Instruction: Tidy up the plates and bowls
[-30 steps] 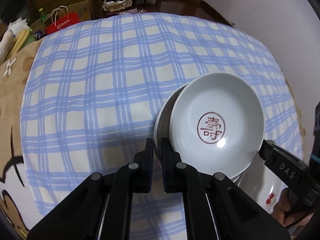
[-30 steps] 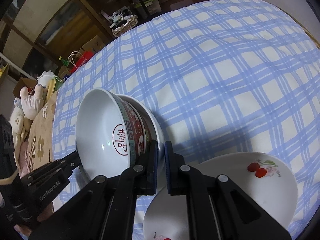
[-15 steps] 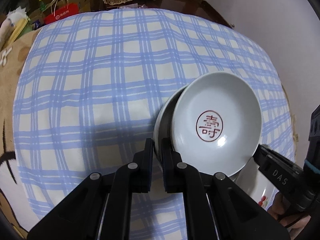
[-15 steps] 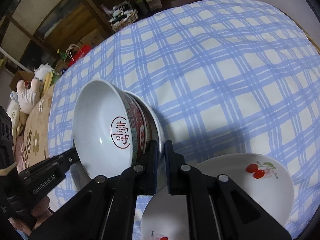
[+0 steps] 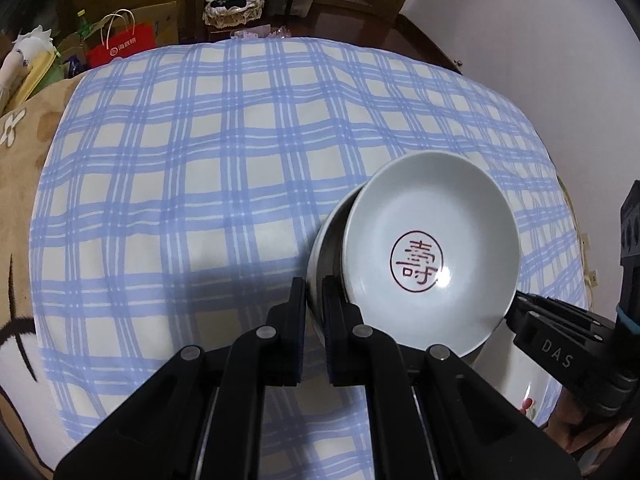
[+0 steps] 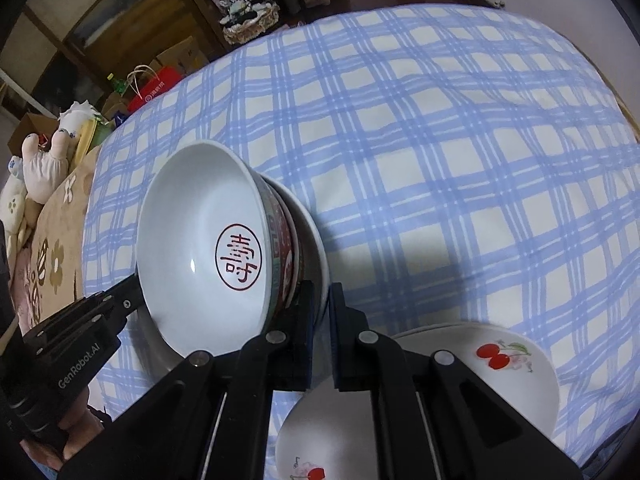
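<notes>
Compared with the earlier frames, the stacked dishes are sitting slightly higher and more tilted in both views, while both grippers are remaining clamped on them; the change is small, so the lift appears only just under way.

Left wrist view: the left gripper point(image 5: 314, 312) is pinching the rim of the white plate point(image 5: 320, 256), its jaws closed on that edge. Nested in the plate, the bowl point(image 5: 430, 248) with a red character in its centre is leaning toward the camera. On the far side the right gripper point(image 5: 520, 308) is gripping the opposite edge of the stack. All this is hovering over the blue checked cloth point(image 5: 200, 160). Low right, only a sliver of a cherry-patterned plate point(image 5: 528, 392) is showing, cut off by the gripper body.

Right wrist view: the right gripper point(image 6: 318, 320) is closing on the white plate point(image 6: 316, 236) rim, with the bowl point(image 6: 200, 248) and its red-and-green outer band resting inside. Opposite, the left gripper point(image 6: 128, 304) is holding the other edge. Two cherry-patterned plates point(image 6: 500, 384) are lying just beside, on the cloth point(image 6: 440, 160), half hidden by the fingers. Whether the stack's underside is clear of the cloth cannot be told. Probably the stack is being carried as one unit toward a tidier place.
</notes>
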`<state>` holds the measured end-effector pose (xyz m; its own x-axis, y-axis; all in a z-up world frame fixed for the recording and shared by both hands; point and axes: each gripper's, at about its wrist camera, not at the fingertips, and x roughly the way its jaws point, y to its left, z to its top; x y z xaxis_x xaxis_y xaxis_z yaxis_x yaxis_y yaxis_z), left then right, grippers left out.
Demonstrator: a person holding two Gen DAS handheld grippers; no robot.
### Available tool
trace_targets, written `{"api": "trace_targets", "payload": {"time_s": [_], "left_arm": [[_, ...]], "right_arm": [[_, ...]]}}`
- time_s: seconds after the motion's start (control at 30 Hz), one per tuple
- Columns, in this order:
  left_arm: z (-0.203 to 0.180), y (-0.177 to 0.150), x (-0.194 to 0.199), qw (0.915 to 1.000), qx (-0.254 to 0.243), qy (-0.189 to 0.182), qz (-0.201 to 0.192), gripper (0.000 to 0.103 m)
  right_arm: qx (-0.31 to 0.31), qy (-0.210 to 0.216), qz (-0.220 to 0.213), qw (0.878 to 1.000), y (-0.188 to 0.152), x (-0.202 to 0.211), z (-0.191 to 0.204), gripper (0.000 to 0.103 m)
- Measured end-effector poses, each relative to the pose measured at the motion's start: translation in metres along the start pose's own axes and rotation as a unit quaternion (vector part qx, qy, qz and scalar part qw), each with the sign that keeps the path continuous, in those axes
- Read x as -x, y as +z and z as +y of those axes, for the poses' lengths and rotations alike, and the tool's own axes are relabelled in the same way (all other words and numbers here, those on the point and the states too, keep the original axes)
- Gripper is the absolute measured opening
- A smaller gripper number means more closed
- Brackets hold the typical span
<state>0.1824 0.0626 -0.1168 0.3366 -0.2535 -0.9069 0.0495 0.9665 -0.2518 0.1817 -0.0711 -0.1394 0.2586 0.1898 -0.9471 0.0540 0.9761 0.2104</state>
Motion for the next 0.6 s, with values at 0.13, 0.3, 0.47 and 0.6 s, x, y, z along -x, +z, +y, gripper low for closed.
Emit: {"api": "trace_targets", "payload": {"time_s": [0.13, 0.3, 0.47, 0.6], "left_arm": [[0.0, 0.002, -0.003, 0.9999, 0.009, -0.006, 0.006, 0.006], [0.003, 0.002, 0.002, 0.9999, 0.011, -0.01, 0.0, 0.006], [0.0, 0.001, 0.009, 0.9997, 0.013, -0.019, -0.004, 0.006], [-0.008, -0.002, 0.022, 0.9996, 0.005, -0.022, -0.015, 0.006]], "right_arm": [[0.008, -0.003, -0.014, 1.0, 0.0, 0.005, 0.003, 0.008], [0.017, -0.004, -0.015, 1.0, 0.002, 0.012, 0.004, 0.008], [0.021, -0.008, -0.02, 1.0, 0.002, 0.023, 0.005, 0.008], [0.019, -0.006, -0.028, 0.999, -0.001, 0.036, 0.002, 0.008]]}}
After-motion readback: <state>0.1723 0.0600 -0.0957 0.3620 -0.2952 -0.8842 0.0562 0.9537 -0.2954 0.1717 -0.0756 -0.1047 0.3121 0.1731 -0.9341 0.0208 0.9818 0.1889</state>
